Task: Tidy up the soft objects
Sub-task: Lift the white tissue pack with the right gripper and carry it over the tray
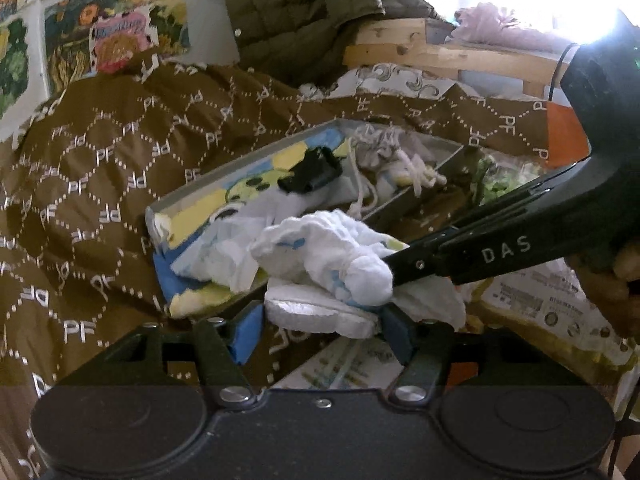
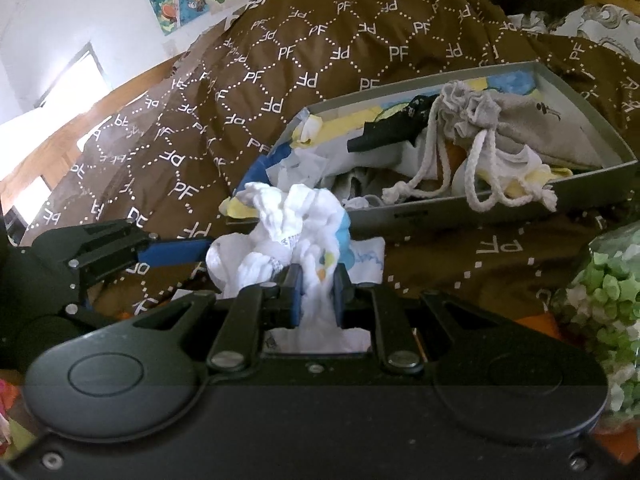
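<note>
A crumpled white cloth (image 1: 320, 252) with small blue marks hangs just in front of a shallow grey box (image 1: 240, 160). My right gripper (image 2: 316, 280) is shut on this white cloth (image 2: 280, 220); in the left wrist view it reaches in from the right (image 1: 390, 262). My left gripper (image 1: 320, 320) stands wide, with the lower fold of the cloth lying between its blue pads (image 1: 246, 332). The pads do not visibly squeeze it. In the box (image 2: 500, 204) lie a grey drawstring pouch (image 2: 512, 120), a black item (image 2: 392, 128) and several light fabrics.
A brown quilt (image 1: 100, 160) printed with white letters covers the bed under the box. A bag of green and white pieces (image 2: 608, 280) lies at the right. An olive quilted jacket (image 1: 300, 8) and a wooden frame (image 1: 440, 52) stand behind. Printed packaging (image 1: 520, 300) lies under the grippers.
</note>
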A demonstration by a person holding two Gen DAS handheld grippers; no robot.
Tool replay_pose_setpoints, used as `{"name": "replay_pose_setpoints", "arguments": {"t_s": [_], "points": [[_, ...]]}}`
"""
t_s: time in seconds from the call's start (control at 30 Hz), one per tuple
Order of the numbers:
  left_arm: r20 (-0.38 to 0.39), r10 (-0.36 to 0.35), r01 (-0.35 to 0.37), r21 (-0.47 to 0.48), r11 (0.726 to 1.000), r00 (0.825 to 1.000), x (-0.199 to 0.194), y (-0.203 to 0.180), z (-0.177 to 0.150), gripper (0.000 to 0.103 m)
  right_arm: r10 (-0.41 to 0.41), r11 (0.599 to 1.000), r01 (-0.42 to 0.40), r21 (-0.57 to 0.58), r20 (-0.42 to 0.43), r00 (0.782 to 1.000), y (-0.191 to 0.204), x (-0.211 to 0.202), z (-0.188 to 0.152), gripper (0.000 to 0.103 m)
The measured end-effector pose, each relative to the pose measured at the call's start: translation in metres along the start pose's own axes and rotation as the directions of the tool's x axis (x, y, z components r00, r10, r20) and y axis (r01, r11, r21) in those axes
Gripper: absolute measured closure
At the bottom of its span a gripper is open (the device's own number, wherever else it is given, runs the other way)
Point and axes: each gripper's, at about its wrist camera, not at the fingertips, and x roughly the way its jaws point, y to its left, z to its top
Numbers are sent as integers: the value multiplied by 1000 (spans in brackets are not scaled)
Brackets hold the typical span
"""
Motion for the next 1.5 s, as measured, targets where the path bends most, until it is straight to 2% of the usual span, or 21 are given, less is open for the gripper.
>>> {"name": "replay_pose_setpoints", "arguments": {"t_s": [0.17, 0.47, 0.83, 1.5], "points": [[25, 3, -4, 29, 1000, 1000, 1, -5, 8, 38, -12, 1000, 12, 1, 33, 999, -4, -7, 7, 95], [22, 0, -2, 91, 996, 1000, 15, -19, 26, 38, -72, 997, 72, -3, 51, 996, -17, -12, 19, 96], [38, 1, -5, 112, 994, 999, 24, -31, 41, 38, -102, 995, 102, 13, 79, 992, -35, -24, 30, 96], [22, -4, 0, 148, 989, 1000, 40, -52, 57, 39, -160, 987, 158, 27, 167, 973, -57, -57, 44, 96]]}}
